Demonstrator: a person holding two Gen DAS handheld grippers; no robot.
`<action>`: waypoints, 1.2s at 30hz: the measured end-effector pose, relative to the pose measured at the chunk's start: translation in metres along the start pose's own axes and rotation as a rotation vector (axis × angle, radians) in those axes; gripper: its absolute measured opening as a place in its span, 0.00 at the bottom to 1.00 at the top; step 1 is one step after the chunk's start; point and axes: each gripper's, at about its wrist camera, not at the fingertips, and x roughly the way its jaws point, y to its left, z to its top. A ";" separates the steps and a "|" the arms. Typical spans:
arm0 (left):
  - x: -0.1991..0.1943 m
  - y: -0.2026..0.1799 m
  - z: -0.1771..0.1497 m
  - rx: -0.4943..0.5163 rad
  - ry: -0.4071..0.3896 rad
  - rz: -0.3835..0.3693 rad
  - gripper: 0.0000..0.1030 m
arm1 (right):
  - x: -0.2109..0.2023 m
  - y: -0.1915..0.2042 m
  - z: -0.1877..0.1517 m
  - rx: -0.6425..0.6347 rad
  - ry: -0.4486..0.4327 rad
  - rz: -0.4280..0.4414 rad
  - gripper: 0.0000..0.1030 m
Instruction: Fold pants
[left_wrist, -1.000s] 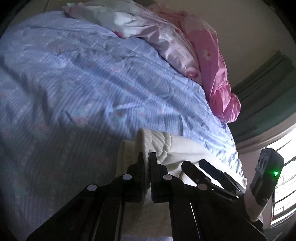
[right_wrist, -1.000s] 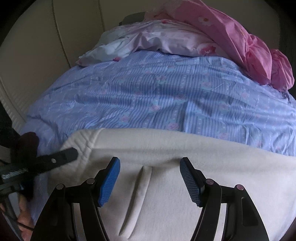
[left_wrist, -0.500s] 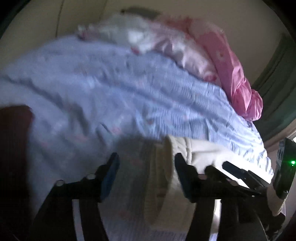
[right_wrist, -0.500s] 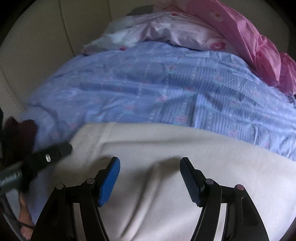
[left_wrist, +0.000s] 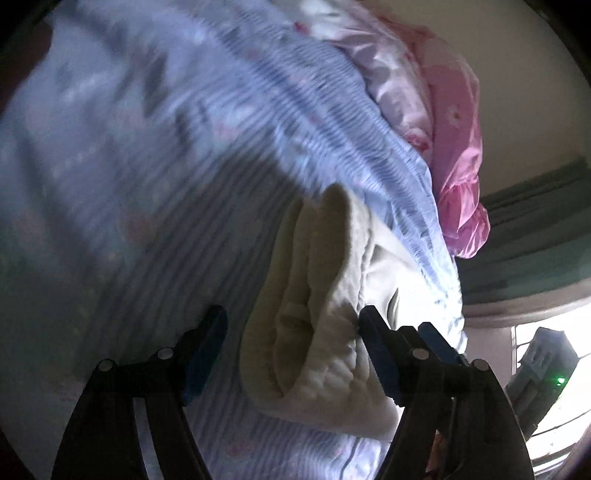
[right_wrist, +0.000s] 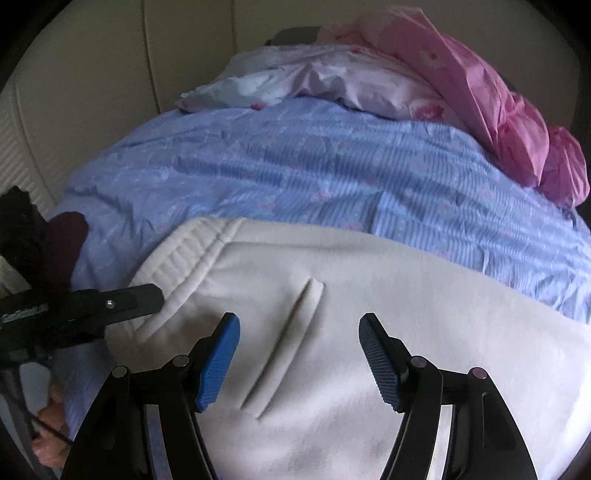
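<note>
Left wrist view: the left gripper stands released, its jaws having just been opening; the ribbed waistband of the cream pants, pinched between the pads a second ago, now lies free between them on the blue striped bedcover, running from 6 toward 12 o'clock; the picture is smeared, so finer contact cannot be told; judged from this, one fold has been laid down and let go. Right wrist view: the right gripper hovers wide and empty, as before, over the flat cream panel of the pants, a raised crease lying between its pads, not grasped; the left gripper's finger enters at 9 o'clock beside the waistband; a smoothing pass or second fold likely follows. Surface and room: pink bedding heaps at 1 o'clock, a beige padded wall at 11 o'clock.
</note>
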 end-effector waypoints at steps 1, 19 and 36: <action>0.001 0.001 -0.002 -0.002 -0.004 -0.007 0.71 | 0.002 -0.002 0.000 0.008 0.005 0.004 0.66; -0.007 -0.006 -0.016 -0.095 -0.021 -0.078 0.29 | 0.015 -0.010 -0.008 0.073 0.036 0.023 0.66; -0.055 -0.056 -0.017 0.254 -0.154 0.135 0.05 | 0.012 0.054 0.013 0.005 0.023 0.103 0.41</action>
